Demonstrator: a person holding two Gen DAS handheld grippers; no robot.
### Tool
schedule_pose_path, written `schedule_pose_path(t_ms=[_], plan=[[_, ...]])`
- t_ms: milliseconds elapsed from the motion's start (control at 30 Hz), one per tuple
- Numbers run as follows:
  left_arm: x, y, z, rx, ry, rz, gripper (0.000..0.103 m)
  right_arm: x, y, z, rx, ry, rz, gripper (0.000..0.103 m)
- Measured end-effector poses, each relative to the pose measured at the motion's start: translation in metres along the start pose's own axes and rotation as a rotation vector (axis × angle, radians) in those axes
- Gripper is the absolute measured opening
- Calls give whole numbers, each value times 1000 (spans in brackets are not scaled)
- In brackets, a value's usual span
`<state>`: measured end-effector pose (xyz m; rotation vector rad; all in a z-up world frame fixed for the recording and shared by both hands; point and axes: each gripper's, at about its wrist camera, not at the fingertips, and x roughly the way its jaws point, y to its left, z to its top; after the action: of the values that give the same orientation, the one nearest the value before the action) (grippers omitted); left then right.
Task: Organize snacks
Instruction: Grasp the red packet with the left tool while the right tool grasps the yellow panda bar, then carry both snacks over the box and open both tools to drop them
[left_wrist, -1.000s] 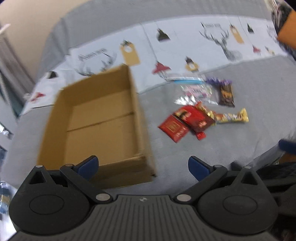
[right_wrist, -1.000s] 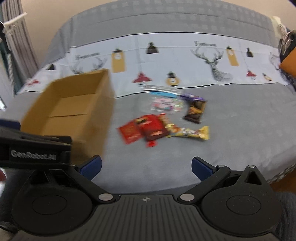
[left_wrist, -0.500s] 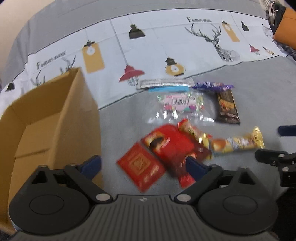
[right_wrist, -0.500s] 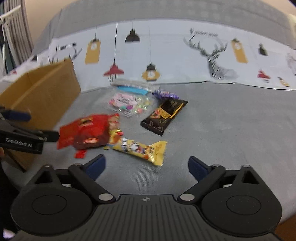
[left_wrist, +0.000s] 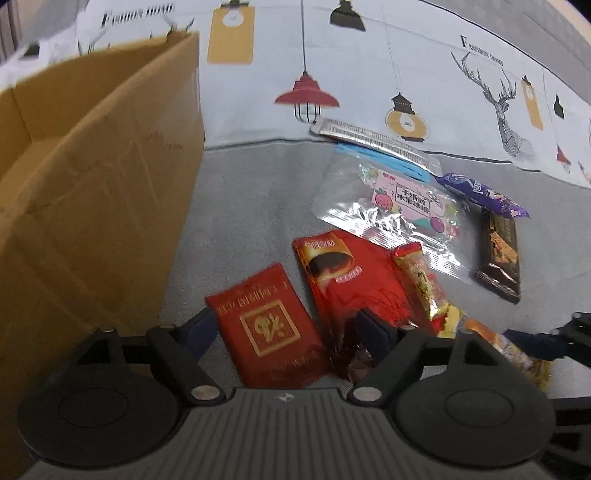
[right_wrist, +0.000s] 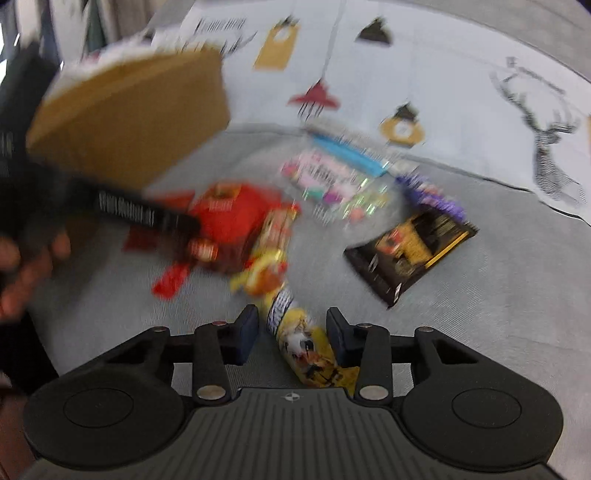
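Observation:
Several snack packets lie on a grey bed cover. My left gripper (left_wrist: 286, 332) is open, its fingers straddling a flat red packet (left_wrist: 267, 326) low over the cover. A red coffee sachet (left_wrist: 351, 280) lies just right of it. My right gripper (right_wrist: 291, 334) is open, partly closed around a yellow snack bar (right_wrist: 299, 332) that lies between its fingers; contact is unclear in the blur. A clear candy bag (left_wrist: 395, 205), a black bar (left_wrist: 498, 254) and a purple wrapper (left_wrist: 484, 194) lie farther back.
An open cardboard box (left_wrist: 85, 192) stands on the left, its near wall close to my left gripper. It also shows in the right wrist view (right_wrist: 129, 122). A patterned white sheet (left_wrist: 369, 66) covers the far part of the bed.
Both grippers moved forward and down onto the snack pile. The left one now straddles the flat red packet. The right one's fingers have narrowed around the yellow bar.

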<state>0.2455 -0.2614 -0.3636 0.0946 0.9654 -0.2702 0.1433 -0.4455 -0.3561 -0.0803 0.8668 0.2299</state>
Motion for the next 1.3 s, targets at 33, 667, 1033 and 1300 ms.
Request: schedule_pose_path(t_ms=[33,667,1033,1300], plan=[[-1,4,-1,-29,20,-28,81,-1,3,-1,-15,-5,-10,38],[-44,-8,10,45,9,-228,59,-40,-5,-30,117,-15,-145,18],[25,-49,17,214,84,-49,93,-29,-15,-31,168,-14,-111,22],[-6,-54,34,235,33,-103,10,-35,-24,-27,232,-44,-171,15]])
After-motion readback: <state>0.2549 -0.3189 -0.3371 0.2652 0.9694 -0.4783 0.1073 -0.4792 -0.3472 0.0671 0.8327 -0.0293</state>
